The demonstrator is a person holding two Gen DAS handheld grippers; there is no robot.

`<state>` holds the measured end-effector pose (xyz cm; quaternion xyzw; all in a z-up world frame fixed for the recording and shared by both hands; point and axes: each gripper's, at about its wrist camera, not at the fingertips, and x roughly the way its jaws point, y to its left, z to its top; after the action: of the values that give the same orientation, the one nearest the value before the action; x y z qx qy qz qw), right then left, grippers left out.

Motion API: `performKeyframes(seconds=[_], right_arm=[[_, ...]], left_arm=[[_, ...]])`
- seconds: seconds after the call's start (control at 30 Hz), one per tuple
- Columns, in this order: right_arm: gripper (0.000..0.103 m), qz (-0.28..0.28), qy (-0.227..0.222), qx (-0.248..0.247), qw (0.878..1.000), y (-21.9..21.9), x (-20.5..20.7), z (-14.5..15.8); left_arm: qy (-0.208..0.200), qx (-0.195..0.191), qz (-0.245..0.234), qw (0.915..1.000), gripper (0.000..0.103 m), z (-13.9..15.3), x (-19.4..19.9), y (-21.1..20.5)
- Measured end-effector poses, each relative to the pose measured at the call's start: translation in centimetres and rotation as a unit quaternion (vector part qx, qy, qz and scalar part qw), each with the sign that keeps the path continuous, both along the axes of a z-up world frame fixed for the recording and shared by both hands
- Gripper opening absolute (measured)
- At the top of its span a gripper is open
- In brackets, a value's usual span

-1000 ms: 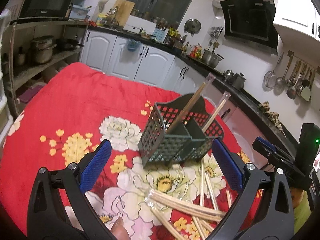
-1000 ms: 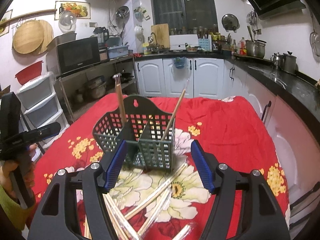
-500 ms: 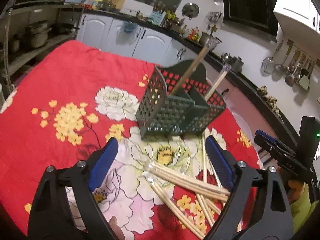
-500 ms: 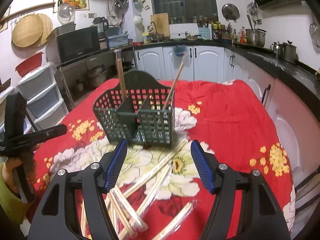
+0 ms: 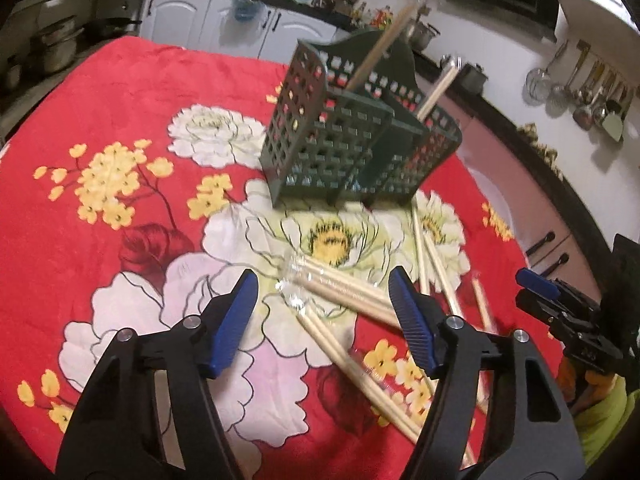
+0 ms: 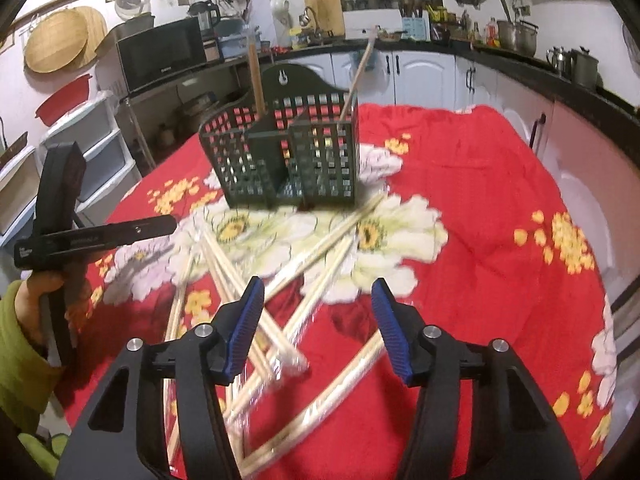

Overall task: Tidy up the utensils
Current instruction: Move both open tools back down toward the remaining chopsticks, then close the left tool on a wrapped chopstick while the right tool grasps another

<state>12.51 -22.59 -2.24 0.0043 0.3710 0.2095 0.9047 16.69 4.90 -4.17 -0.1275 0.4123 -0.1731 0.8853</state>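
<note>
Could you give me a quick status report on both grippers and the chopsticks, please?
Left gripper and right gripper closing, nothing gripped. Wrapped chopsticks scattered on cloth; two stand in green basket. Nothing in the way.

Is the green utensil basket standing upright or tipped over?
Upright. The green basket stands on its base on the red floral cloth, open top up, with two chopsticks leaning out of its compartments.

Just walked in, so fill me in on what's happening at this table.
A person with a two-finger gripper in each hand is sorting wrapped wooden chopsticks scattered on the red floral tablecloth into a dark green slotted plastic caddy. Two pairs stand inside. The left gripper and right gripper are closing over the pile, holding nothing.
</note>
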Motion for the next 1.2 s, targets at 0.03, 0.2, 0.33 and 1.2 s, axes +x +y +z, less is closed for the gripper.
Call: performKeyframes(seconds=[0.03, 0.2, 0.33, 1.2], right_arm=[[0.049, -0.001, 0.004, 0.001, 1.0, 0.0, -0.1, -0.2], [0.042, -0.008, 0.023, 0.011, 1.0, -0.3, -0.6, -1.4], [0.039, -0.005, 0.031, 0.015, 0.999, -0.2, -0.9, -1.9], [0.017, 0.021, 0.068, 0.027, 0.997, 1.0, -0.9, -3.5]], left_arm=[[0.004, 0.005, -0.004, 1.0, 0.059, -0.4, 0.1, -0.2], [0.025, 0.021, -0.011, 0.9994, 0.053, -1.9, 0.8, -0.8], [0.029, 0.024, -0.008, 0.9993, 0.047, -2.5, 1.3, -0.6], [0.029, 0.001, 0.0, 0.9996, 0.007, -3.1, 2.2, 1.3]])
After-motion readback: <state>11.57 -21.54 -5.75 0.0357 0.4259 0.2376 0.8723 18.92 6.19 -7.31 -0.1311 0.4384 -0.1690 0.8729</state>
